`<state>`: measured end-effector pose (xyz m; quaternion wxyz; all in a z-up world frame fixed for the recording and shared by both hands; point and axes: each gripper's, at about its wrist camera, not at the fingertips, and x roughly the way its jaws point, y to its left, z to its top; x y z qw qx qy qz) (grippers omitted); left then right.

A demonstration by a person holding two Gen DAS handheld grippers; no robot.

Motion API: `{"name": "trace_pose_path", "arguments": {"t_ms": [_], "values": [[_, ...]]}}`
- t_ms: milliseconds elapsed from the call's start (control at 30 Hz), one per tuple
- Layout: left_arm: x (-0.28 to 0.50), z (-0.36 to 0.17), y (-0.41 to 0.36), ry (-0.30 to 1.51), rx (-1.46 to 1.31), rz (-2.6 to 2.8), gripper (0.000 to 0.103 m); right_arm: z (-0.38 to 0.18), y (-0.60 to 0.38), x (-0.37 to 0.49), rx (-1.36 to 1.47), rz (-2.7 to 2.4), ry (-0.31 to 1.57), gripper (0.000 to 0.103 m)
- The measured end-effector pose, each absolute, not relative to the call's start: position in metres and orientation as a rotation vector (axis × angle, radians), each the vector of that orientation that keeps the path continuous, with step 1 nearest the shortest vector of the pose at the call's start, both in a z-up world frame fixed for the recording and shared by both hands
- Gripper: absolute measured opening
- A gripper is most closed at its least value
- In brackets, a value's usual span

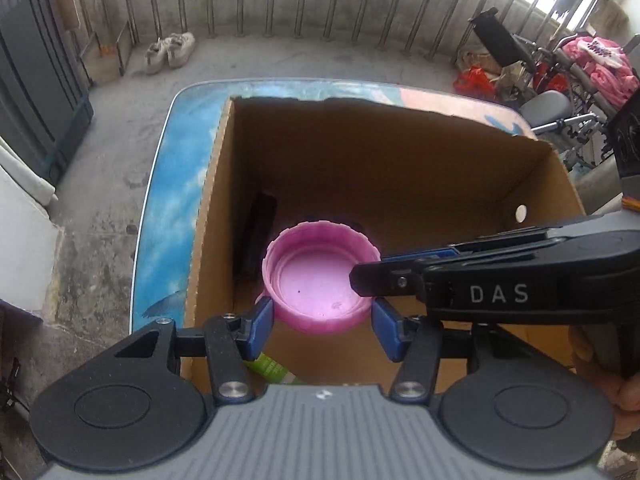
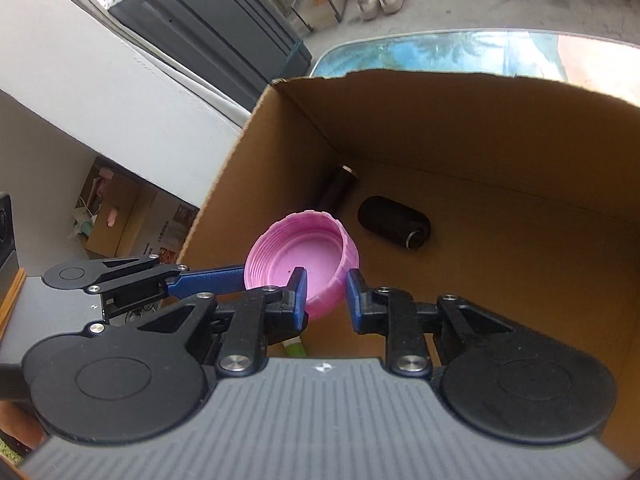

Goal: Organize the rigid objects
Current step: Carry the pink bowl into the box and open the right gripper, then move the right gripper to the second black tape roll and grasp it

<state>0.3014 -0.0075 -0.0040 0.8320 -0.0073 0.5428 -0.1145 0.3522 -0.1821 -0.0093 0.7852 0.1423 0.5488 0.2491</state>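
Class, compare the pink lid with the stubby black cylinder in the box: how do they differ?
The pink lid is bright, wide and shallow with its hollow side up; the stubby black cylinder is dark and lies on its side. The lid is held above the cardboard box by both hand-held grippers; the cylinder rests untouched on the box floor. Both are round and rigid.

Pink ribbed cap (image 1: 320, 278), open side up, tilted, held above open cardboard box (image 1: 400, 152). Box upright on table, top edge ragged. On its floor: black cylinder (image 2: 394, 222) lying on its side; second dark cylinder (image 2: 338, 188) near the left wall, apart from the first.
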Motion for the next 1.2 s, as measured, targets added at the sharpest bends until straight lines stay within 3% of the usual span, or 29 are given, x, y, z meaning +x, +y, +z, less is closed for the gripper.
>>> {"name": "trace_pose_path", "arguments": {"t_ms": [133, 267, 400, 533, 867, 1133, 1200], "values": [[0.307, -0.008, -0.017, 1.151, 0.051, -0.241, 0.044, -0.034, -0.174, 0.357, 0.31, 0.524, 1.235, 0.021], [0.305, -0.008, -0.025, 1.146, 0.094, -0.227, 0.045, -0.045, -0.171, 0.361, 0.325, 0.522, 1.253, 0.021], [0.301, -0.001, -0.027, 1.138, 0.094, -0.232, 0.049, -0.039, -0.172, 0.354, 0.319, 0.517, 1.241, 0.022], [0.285, 0.022, -0.026, 1.06, 0.094, -0.248, 0.064, -0.014, -0.185, 0.333, 0.342, 0.528, 1.181, 0.023], [0.192, 0.101, 0.001, 0.792, 0.029, -0.291, 0.081, 0.076, -0.244, 0.221, 0.435, 0.589, 0.891, 0.03], [0.111, 0.094, 0.018, 0.737, -0.015, -0.335, 0.088, 0.062, -0.278, 0.11, 0.552, 0.554, 0.804, 0.035], [0.098, 0.079, 0.016, 0.755, -0.014, -0.331, 0.088, 0.043, -0.278, 0.088, 0.558, 0.514, 0.808, 0.042]]}}
